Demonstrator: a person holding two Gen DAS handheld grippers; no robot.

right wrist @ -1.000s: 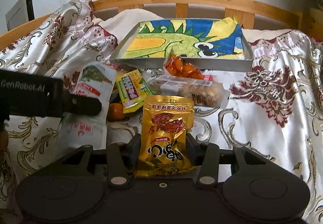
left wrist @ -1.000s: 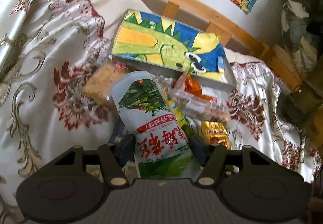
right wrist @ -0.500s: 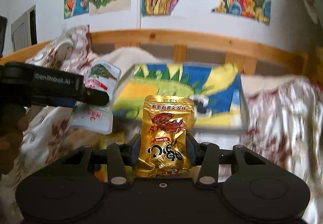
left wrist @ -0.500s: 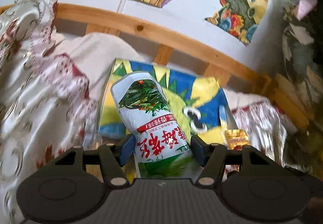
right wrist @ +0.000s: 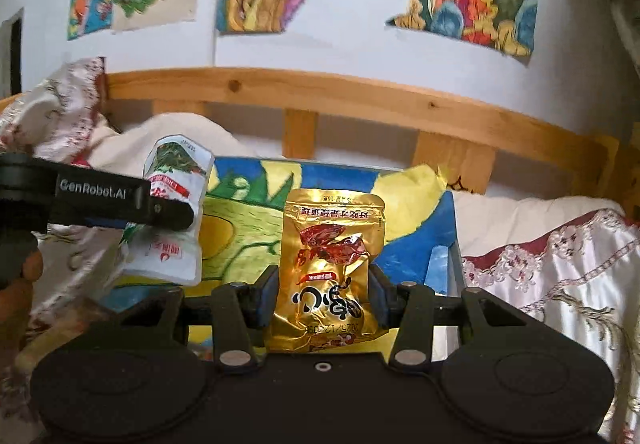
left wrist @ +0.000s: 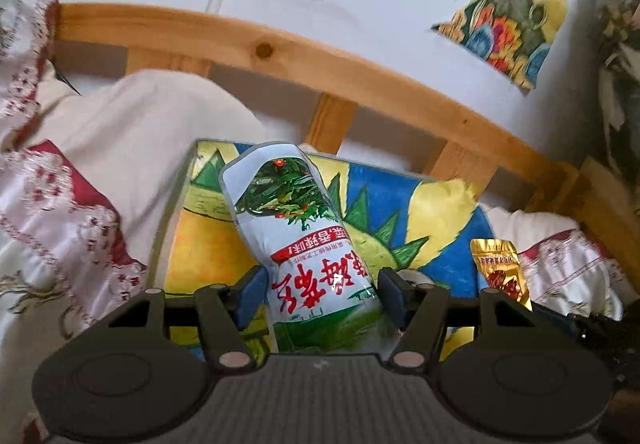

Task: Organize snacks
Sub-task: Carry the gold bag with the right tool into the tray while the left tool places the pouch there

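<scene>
Fingers of the left gripper (left wrist: pixel 320 294) pinch a white-green snack pouch (left wrist: pixel 304 240); the right gripper (right wrist: pixel 323 296) pinches a gold snack packet (right wrist: pixel 330 268). Both hang above the dinosaur-painted tray (right wrist: pixel 416 264), so this looks like the carry step. Next: lower and release inside its walls.

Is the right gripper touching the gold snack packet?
Touching. In the right wrist view, the right gripper has both jaws pressed against the sides of the gold snack packet, which crumples between them.

My left tongs (left wrist: pixel 320 300) and right tongs (right wrist: pixel 323 294) are showing matte black linkage arms, silver pivot screws, round black housings and blue finger pads (left wrist: pixel 251 298). White "GenRobot.AI" lettering is running along the left one's side, beside my bare skin.
</scene>
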